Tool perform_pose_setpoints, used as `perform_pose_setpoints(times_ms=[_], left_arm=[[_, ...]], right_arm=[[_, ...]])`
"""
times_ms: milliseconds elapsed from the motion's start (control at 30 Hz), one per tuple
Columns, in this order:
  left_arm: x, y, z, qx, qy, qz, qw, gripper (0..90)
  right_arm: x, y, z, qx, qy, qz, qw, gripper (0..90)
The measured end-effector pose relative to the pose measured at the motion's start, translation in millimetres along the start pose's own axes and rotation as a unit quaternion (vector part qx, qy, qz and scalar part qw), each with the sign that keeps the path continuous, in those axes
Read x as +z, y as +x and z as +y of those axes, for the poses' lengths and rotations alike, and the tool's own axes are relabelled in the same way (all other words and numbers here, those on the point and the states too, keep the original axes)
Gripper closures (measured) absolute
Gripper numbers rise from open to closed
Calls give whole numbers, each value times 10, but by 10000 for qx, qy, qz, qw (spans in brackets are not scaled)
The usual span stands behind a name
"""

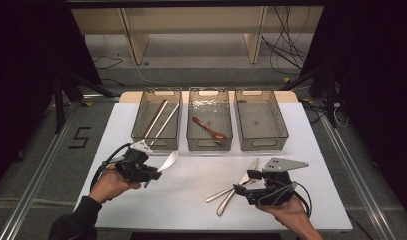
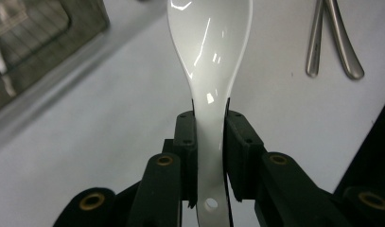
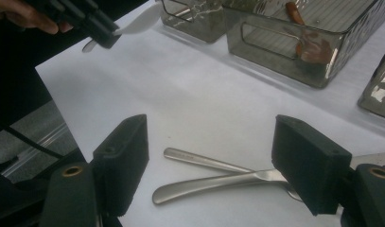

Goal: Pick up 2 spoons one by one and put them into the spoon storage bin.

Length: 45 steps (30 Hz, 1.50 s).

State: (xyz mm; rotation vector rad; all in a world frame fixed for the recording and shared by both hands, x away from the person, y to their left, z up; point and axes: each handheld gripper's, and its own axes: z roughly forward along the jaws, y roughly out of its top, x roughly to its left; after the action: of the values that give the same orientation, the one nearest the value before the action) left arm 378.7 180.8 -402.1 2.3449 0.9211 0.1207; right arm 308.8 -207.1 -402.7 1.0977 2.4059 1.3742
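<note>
White tabletop (image 1: 191, 190): left gripper (image 1: 152, 174) jaws clamp a white spoon (image 2: 210, 71) (handle end); right gripper (image 1: 241, 184) jaws gape empty

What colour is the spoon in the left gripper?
White, glossy. The spoon shows best in the left gripper view.

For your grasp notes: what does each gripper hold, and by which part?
The left gripper holds the white spoon by its handle, jaws clamped on both sides. The right gripper holds nothing; its jaws stand open over the metal cutlery.

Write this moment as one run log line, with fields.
left gripper: shut on white spoon | right gripper: open over metal cutlery
</note>
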Motion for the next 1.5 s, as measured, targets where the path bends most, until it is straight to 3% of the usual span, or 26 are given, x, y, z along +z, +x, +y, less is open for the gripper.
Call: perform_pose_setpoints(times_ms=[467, 867, 1067, 1500], left_arm=[[184, -38, 758, 315, -236, 16, 9992, 760], [426, 201, 1247, 16, -174, 162, 9997, 761], [489, 272, 1410, -102, -213, 312, 9992, 762], [661, 374, 1610, -255, -274, 317, 9988, 763]], right_arm=[[-8, -20, -3, 25, -37, 10, 10000, 282], [0, -26, -2, 17, 8, 47, 10000, 282], [-4, -21, -3, -5, -10, 57, 10000, 282], [0, -17, 0, -6, -6, 101, 9999, 282]])
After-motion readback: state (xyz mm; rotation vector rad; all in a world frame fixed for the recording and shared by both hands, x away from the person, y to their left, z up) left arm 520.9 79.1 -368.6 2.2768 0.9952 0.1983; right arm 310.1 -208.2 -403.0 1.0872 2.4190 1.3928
